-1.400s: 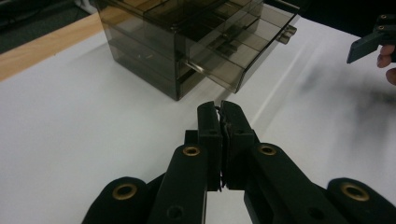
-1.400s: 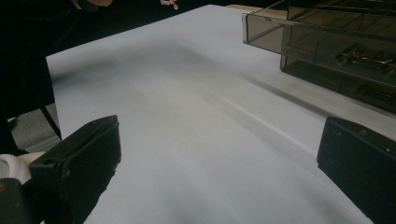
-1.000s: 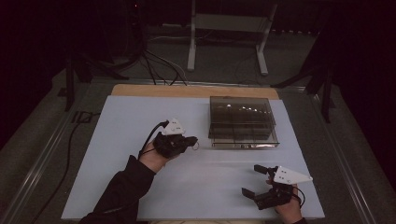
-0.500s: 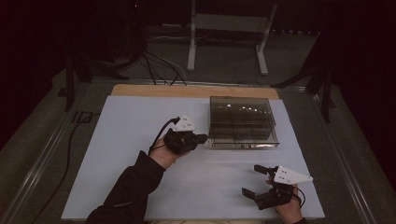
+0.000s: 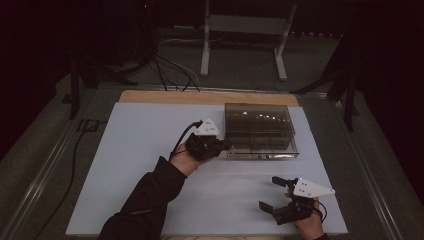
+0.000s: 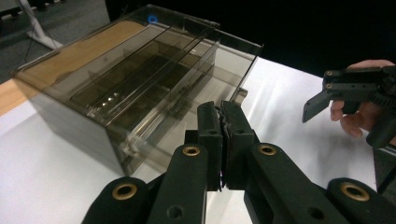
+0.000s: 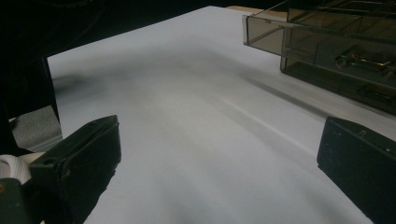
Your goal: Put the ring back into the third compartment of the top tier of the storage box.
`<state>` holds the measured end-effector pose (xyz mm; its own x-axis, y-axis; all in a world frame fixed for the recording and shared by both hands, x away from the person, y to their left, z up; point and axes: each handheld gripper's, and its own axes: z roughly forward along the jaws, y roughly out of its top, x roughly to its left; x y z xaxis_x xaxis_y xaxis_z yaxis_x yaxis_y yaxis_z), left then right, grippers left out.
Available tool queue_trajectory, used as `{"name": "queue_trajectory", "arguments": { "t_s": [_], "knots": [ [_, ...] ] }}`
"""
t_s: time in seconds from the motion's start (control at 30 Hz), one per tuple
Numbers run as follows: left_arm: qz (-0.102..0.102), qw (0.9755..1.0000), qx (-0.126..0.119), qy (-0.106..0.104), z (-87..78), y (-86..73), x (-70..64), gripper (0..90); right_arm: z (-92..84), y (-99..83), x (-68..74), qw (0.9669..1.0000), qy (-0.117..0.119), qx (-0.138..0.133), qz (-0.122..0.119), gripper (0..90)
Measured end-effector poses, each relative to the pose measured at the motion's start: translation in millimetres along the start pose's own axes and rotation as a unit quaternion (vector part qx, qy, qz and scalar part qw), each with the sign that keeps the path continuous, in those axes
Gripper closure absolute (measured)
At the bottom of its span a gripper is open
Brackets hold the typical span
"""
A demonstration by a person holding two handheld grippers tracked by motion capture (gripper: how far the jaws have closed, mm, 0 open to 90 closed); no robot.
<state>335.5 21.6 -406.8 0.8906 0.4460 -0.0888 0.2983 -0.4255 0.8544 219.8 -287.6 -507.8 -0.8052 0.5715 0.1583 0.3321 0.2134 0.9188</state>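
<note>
The smoked plastic drawer box sits toward the table's far right. The left gripper, jaws pressed together on nothing, noses at its near left corner, probably to nudge the drawer. It has moved rightward toward the box. The right gripper waits near the table's front right corner, jaws spread wide.

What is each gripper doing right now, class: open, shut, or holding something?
Left gripper: jaws shut, empty, beside the clear box.
Right gripper: jaws open, empty.
</note>
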Motion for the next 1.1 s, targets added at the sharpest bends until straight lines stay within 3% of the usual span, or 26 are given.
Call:
{"name": "queue_trajectory", "arguments": {
  "t_s": [0.4,0.5,0.8,1.1],
  "knots": [
    [0.006,0.9999,-0.002,-0.015,22.7,6.2,-0.7,89.8,-0.4,0.0,0.3,1.0,0.0,0.0,0.001,0.0],
    [-0.003,0.9998,-0.008,-0.02,28.2,8.4,0.6,89.8,-0.1,0.0,0.2,1.0,0.001,0.0,0.0,0.0],
    [-0.001,0.9996,-0.01,-0.028,46.9,16.4,-1.1,89.8,-1.1,0.0,0.0,1.0,0.001,0.0,0.0,0.0],
    [-0.012,0.999,-0.018,-0.038,62.6,26.8,1.6,89.8,-1.5,0.2,-0.2,1.0,0.0,-0.001,0.001,0.0]
  ]
}}
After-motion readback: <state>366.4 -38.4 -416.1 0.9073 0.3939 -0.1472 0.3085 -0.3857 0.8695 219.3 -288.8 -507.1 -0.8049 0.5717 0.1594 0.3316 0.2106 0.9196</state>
